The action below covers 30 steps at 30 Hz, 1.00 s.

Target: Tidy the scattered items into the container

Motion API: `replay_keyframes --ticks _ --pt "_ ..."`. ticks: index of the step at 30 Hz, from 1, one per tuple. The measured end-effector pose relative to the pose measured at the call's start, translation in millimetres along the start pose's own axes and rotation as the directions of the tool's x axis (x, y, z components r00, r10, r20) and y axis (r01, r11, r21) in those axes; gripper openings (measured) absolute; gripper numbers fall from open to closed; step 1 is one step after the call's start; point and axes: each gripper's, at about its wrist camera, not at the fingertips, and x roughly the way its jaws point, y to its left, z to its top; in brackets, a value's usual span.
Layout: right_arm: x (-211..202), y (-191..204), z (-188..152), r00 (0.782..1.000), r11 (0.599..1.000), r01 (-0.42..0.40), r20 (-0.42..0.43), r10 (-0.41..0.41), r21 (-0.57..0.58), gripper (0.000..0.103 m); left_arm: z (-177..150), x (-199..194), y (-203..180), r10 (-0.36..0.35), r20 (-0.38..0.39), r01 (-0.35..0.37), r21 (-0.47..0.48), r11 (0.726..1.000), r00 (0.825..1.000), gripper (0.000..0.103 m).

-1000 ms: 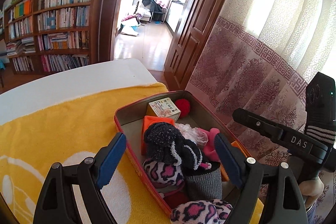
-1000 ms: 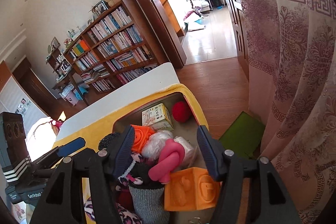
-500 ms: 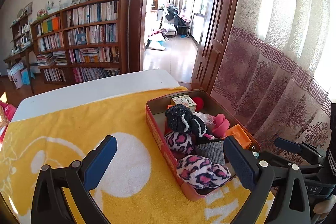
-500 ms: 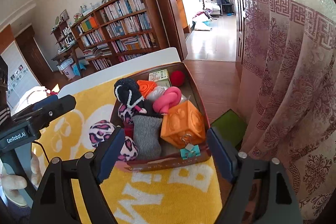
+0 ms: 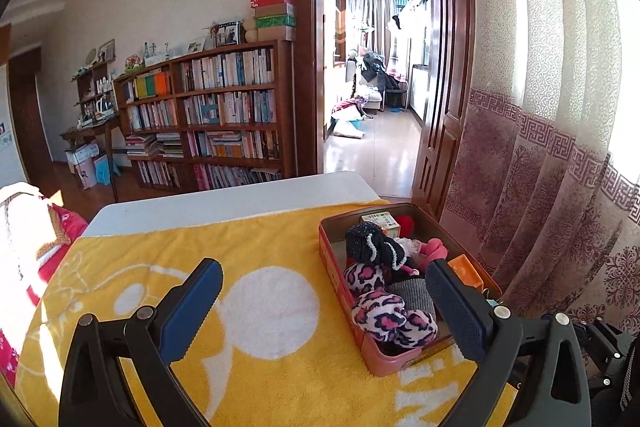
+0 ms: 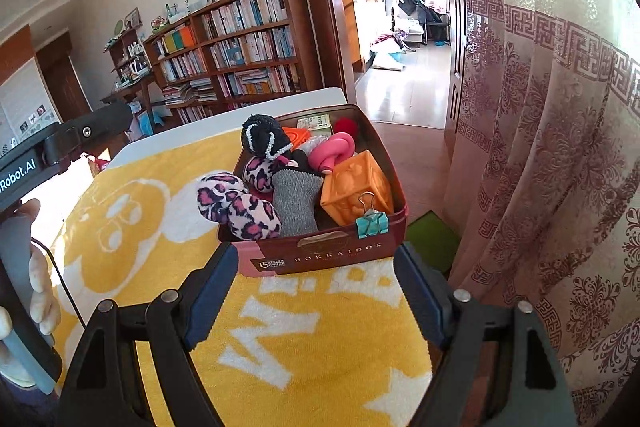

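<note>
Both claws wide open, left claw (image 5: 320,311), right claw (image 6: 316,291), empty

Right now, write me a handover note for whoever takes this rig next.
Left gripper: open, nothing between its fingers, above the yellow towel.
Right gripper: open, empty, just short of the tin's near wall.
Things: the red tin sits at the towel's curtain-side edge, packed with the orange cube, grey sock, pink toy, black-and-white sock, small carton and red ball. A teal binder clip is on its near rim. A leopard-print sock bulges over the left rim.
Done: nothing loose shows on the towel.
Left: perhaps tuck that sock fully inside.
</note>
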Motion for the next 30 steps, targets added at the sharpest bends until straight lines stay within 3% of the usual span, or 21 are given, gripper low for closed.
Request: replay_keyframes --ticks 8,13,15,27,30 --pt "-24 12 6 0.995 1.000 0.003 0.100 -0.003 0.004 0.086 -9 7 0 0.009 -0.072 -0.010 -0.015 1.000 0.997 0.103" --pt "-32 14 13 0.988 0.999 0.024 0.155 -0.027 0.027 0.101 -12 2 -1 0.022 -0.058 -0.023 -0.012 1.000 0.998 0.103" --pt "-33 14 15 0.984 0.999 0.029 0.173 -0.035 0.036 0.102 -12 1 -1 0.021 -0.059 -0.022 -0.007 1.000 0.998 0.103" --pt "-19 7 12 0.989 0.998 0.050 0.135 -0.056 0.047 0.102 -20 22 -9 0.002 -0.141 0.000 0.014 1.000 0.990 0.103" --pt "-15 3 10 0.991 0.997 0.055 0.121 -0.062 0.061 0.102 -24 24 -13 0.011 -0.130 -0.006 0.034 0.999 0.991 0.103"
